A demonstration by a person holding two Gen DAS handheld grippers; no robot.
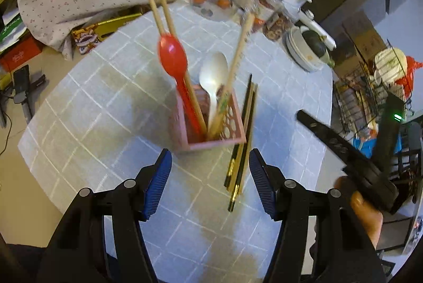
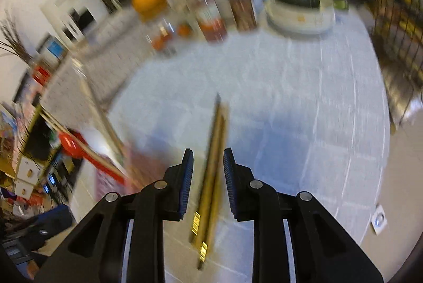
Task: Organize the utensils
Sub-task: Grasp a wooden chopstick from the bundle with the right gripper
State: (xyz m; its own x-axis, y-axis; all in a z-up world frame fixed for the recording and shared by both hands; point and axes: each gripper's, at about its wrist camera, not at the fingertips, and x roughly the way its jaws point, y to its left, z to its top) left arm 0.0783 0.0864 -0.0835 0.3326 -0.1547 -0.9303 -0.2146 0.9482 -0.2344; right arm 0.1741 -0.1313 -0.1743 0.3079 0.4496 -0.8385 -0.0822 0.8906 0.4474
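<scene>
We count 1 pink holder (image 1: 211, 121) on the pale checked table (image 1: 105, 103), holding 1 red spoon (image 1: 173, 55), 1 white spoon (image 1: 213, 73) and 3 wooden chopsticks (image 1: 164, 13). A pair of dark gold-banded chopsticks (image 1: 242, 148) lies flat just right of the holder. Our left gripper (image 1: 210, 182) hovers near the holder's front, fingers spread and empty. Our right gripper (image 2: 207, 177) (view blurred) points down over that pair (image 2: 212, 166), pads either side, not touching.

glossy plastic spoons (image 1: 173, 55) — wooden chopsticks (image 1: 161, 12), ribbed gripper pads (image 1: 158, 182).
</scene>
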